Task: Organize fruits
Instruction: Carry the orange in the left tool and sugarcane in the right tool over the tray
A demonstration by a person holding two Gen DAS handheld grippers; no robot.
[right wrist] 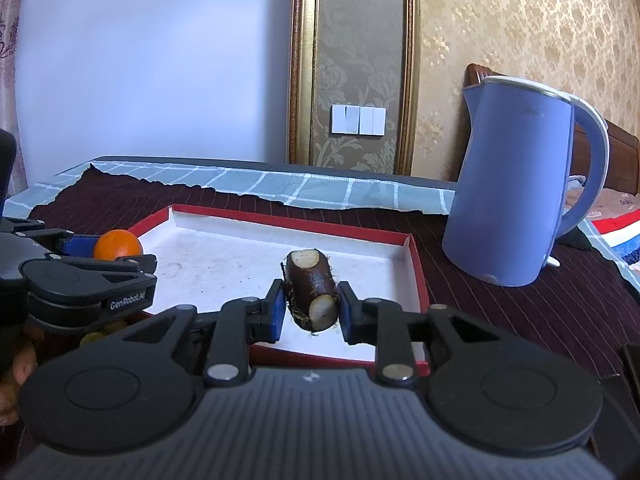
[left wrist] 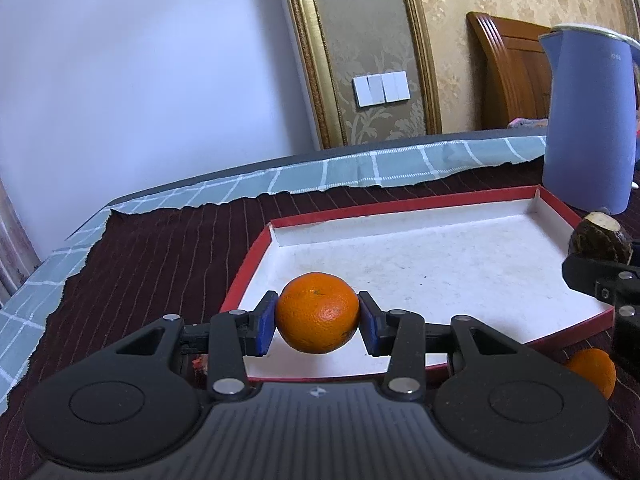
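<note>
While the left wrist view is showing the left gripper (left wrist: 318, 322) clamping an orange (left wrist: 318, 312) over the tray's (left wrist: 440, 264) near edge, the round fruit risks rolling out on release. Right wrist view: right gripper (right wrist: 312, 306) is pinching a dark cane piece (right wrist: 312, 290) above the tray, crowding the kettle (right wrist: 516, 184).

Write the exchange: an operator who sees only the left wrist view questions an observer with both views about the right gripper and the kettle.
Operator: Is the right gripper holding anything?
Observer: Yes. The right gripper is shut on a dark brown cut piece, with both pads against its sides.
Operator: Which way does the kettle's handle face?
Observer: The kettle has its handle on the side away from the tray.
</note>
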